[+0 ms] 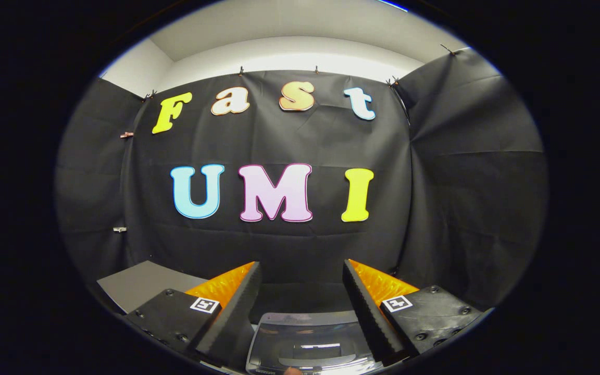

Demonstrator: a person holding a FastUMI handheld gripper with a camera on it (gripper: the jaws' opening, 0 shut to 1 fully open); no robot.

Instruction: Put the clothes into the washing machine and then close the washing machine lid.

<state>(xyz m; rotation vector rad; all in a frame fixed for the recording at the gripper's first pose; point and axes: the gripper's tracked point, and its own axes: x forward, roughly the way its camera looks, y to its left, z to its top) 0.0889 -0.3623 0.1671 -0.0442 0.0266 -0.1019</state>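
My gripper (302,268) is held up high and points at the booth's black cloth wall, its two fingers spread wide apart with nothing between them. Below and between the fingers lies the washing machine (310,341), seen from above: a grey top with a dark glossy lid that reflects the lights. The lid looks down flat, though only part of it shows. I see no clothes here.
A grey table surface (138,284) lies to the left of the left finger, against the cloth wall. The black cloth hangs behind and to both sides, held by small clips.
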